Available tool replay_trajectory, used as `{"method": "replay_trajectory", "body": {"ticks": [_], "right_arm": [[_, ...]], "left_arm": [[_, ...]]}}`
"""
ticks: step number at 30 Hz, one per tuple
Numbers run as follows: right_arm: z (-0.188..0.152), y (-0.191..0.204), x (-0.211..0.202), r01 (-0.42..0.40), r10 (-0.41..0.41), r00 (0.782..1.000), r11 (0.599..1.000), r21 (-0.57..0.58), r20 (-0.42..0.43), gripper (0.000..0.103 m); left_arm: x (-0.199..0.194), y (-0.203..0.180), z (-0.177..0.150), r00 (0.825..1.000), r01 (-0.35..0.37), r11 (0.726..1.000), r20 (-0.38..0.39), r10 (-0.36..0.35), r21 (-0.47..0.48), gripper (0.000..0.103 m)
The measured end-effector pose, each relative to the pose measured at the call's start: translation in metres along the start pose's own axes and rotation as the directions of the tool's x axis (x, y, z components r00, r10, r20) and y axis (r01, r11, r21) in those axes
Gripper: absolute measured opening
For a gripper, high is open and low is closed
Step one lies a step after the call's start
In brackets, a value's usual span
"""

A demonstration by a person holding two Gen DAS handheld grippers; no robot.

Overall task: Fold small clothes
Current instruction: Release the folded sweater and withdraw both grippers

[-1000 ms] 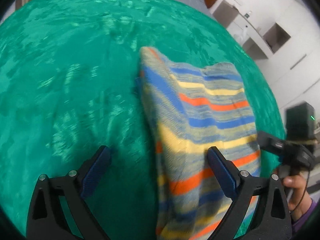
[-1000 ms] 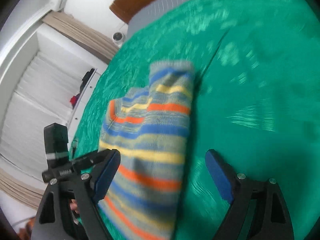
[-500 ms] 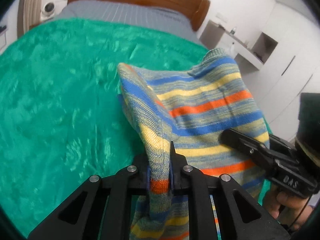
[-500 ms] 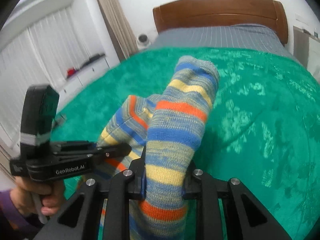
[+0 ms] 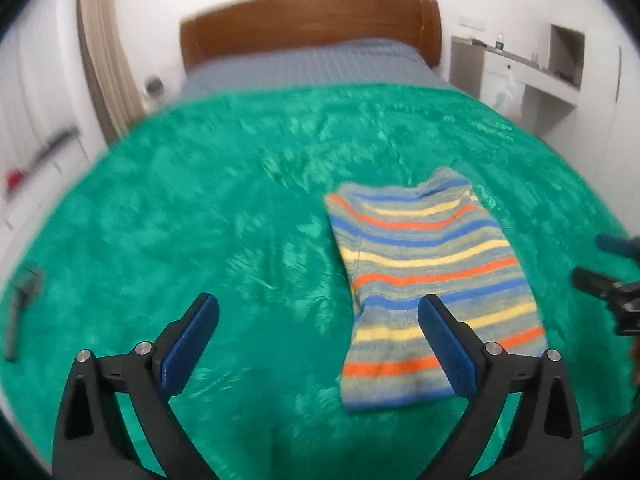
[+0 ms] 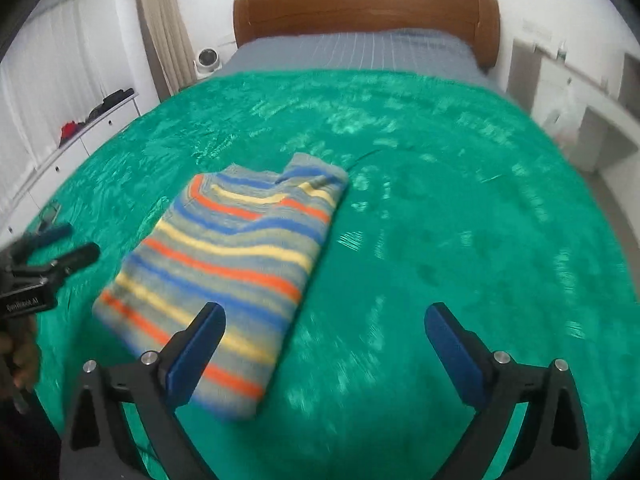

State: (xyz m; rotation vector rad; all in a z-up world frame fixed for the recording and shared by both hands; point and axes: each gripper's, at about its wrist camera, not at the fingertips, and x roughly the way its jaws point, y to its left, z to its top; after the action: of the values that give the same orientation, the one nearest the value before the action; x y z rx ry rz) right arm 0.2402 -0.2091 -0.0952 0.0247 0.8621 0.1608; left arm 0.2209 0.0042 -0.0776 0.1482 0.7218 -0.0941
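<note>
A small striped sweater [image 5: 424, 264], in grey, blue, yellow and orange, lies folded and flat on the green blanket [image 5: 200, 208]; the right wrist view shows the same sweater [image 6: 240, 248]. My left gripper [image 5: 318, 304] hovers above the sweater's near left edge, its jaws opening wide with nothing gripped. My right gripper [image 6: 325, 312] hangs over the sweater's near right edge, jaws also opening, holding nothing. Each view catches the other gripper at its edge: the right gripper [image 5: 612, 280] and the left gripper [image 6: 52, 256], with a hand under the latter.
The bed has a brown wooden headboard [image 6: 360, 8] and a grey sheet [image 6: 352, 52] beyond the blanket. A dark tool [image 5: 24, 292] lies on the blanket's left edge. White cabinets [image 6: 80, 132] stand left, a white desk [image 5: 520, 76] right.
Half a second ago both grippers were shut on the lifted sweater. Both have let go and pulled back and up, and the sweater now lies flat on the blanket.
</note>
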Motion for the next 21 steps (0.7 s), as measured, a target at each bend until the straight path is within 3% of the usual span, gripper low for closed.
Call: {"method": "replay_trajectory", "body": {"ticks": [6, 12, 18, 21], "right_arm": [[-0.006, 0.021, -0.054, 0.038, -0.032, 0.996, 0.997, -0.068, 0.087, 0.101], [-0.022, 0.043, -0.101, 0.062, -0.046, 0.990, 0.991, -0.118, 0.133, 0.102], [-0.035, 0.053, -0.137, 0.060, -0.043, 0.987, 0.993, -0.105, 0.152, 0.102], [-0.043, 0.055, -0.158, 0.043, -0.029, 0.986, 0.996, -0.082, 0.163, 0.102]], "left_arm": [[-0.049, -0.012, 0.004, 0.993, -0.075, 0.996, 0.090, 0.070, 0.053, 0.102], [-0.091, -0.017, 0.004, 0.989, -0.063, 0.998, 0.136, 0.059, 0.029, 0.103], [-0.133, -0.021, -0.004, 0.980, -0.085, 0.996, 0.182, 0.083, 0.002, 0.103], [-0.151, -0.021, -0.013, 0.983, -0.061, 0.998, 0.172, 0.062, -0.010, 0.103]]}}
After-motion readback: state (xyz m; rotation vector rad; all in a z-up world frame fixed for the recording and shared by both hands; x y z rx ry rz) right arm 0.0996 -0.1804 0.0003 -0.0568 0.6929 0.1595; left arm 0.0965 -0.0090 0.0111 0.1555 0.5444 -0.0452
